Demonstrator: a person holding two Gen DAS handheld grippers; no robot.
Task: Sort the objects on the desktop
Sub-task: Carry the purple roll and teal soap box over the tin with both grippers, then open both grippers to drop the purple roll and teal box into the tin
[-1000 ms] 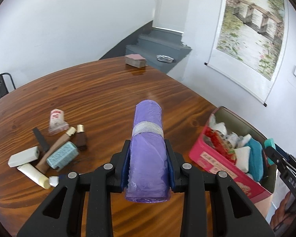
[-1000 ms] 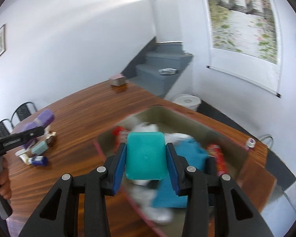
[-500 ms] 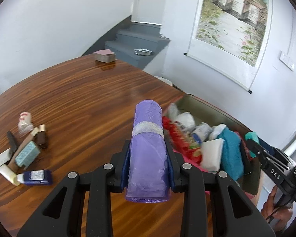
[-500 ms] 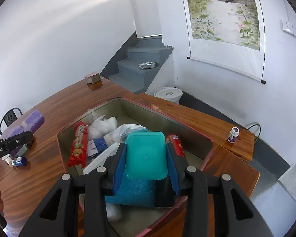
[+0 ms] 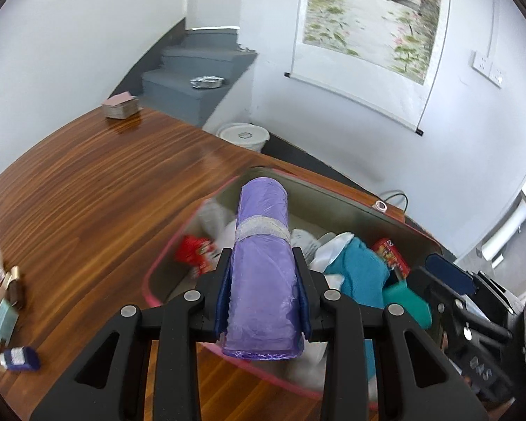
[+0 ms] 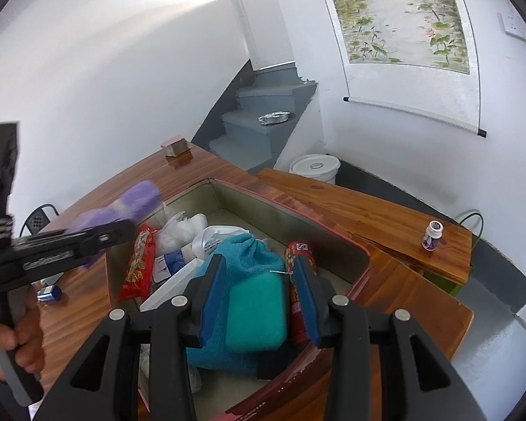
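Note:
My left gripper (image 5: 263,258) is shut on a purple roll of bags (image 5: 263,242) with a white band. It holds the roll over the near left part of the pink-rimmed storage box (image 5: 336,194). In the right wrist view the same roll (image 6: 136,200) hangs over the box's left rim. My right gripper (image 6: 258,263) hovers above the box (image 6: 291,207). A teal case (image 6: 256,312) shows between its pads, low down, with a thin gap on each side. Under it lie a blue towel (image 6: 249,252), red packets (image 6: 138,263) and white items.
Several small toiletries (image 5: 7,315) and a blue bottle (image 5: 19,358) lie on the wooden table at the left. A card stack (image 5: 121,105) sits at the far edge. A white bucket (image 6: 314,168) stands on the floor and a small bottle (image 6: 431,233) on a lower bench.
The left gripper swept right with the roll, from over the bare table to above the box. The right gripper settled over the box. The teal case now looks smaller and lower between its pads.

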